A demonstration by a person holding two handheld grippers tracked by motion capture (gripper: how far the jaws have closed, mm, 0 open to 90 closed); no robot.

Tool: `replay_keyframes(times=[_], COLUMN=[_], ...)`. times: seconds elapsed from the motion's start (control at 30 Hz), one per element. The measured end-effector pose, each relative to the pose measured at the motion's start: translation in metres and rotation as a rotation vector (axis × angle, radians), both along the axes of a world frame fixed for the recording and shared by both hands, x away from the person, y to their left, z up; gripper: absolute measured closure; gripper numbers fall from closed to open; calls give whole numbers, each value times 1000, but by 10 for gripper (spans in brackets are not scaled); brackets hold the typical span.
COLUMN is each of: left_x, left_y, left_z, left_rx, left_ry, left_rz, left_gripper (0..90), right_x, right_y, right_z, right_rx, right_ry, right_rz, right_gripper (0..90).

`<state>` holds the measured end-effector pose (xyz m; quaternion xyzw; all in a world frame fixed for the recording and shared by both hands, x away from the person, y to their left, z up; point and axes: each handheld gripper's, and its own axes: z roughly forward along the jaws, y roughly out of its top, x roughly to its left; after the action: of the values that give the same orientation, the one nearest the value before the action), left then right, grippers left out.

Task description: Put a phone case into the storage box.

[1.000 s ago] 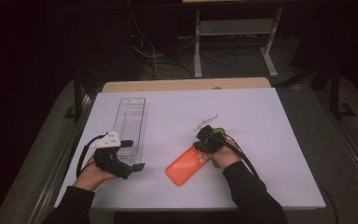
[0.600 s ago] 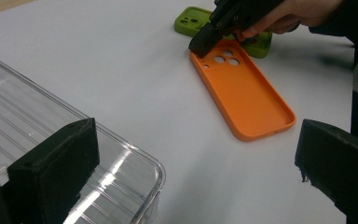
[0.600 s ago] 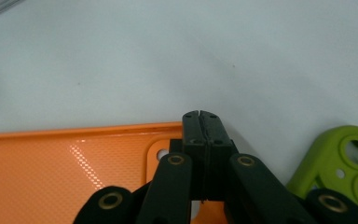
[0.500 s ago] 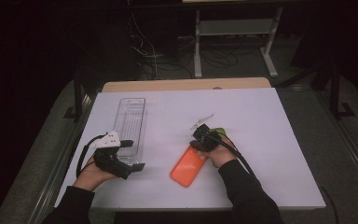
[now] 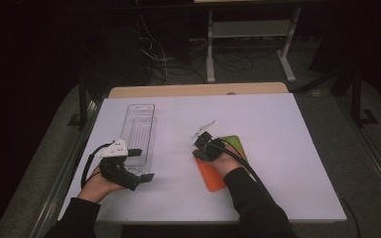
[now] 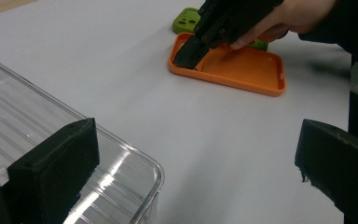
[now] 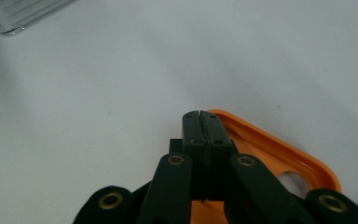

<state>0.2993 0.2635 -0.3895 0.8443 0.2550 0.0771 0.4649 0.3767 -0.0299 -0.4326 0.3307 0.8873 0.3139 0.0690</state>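
Progress, as we judge it, is at an early stage: our right gripper (image 5: 202,145) has its jaws pressed fully together, gripping nothing, with the closed tips set down inside the orange phone case (image 6: 242,67) at its near corner, so we read this as nudging or dragging the case across the white table (image 5: 287,148) rather than lifting it. That orange phone case lies open side up, right of the table's middle, and a green phone case (image 6: 189,19) sits just behind it, touching or nearly so. We cannot tell whether the cases are bound for the clear plastic tray (image 5: 139,131); if so, both moves are left to do. Our left gripper (image 5: 138,164) rests at the tray's near end with its jaws wide apart, one of them over the tray's corner, holding nothing. The tray itself, long and ribbed along its floor, has nothing in it.
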Motion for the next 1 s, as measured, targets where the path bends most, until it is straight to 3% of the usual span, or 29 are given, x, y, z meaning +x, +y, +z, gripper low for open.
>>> replay_keyframes(times=[0.43, 0.73, 0.87, 1.0], left_x=[0, 0, 0, 0], left_y=[-1, -1, -1, -2], left_z=[0, 0, 0, -1], left_rx=[-8, -4, -2, 4], left_ry=[2, 1, 2, 1], left_rz=[-4, -8, -8, -11], left_gripper=[0, 0, 0, 0], right_x=[-2, -5, -6, -7], right_y=[24, 38, 35, 19], right_z=[1, -2, 1, 15], right_rx=[10, -19, -19, -5], right_ry=[14, -14, -17, -30], right_rz=[55, 127, 122, 108], right_gripper=[881, 880, 858, 806])
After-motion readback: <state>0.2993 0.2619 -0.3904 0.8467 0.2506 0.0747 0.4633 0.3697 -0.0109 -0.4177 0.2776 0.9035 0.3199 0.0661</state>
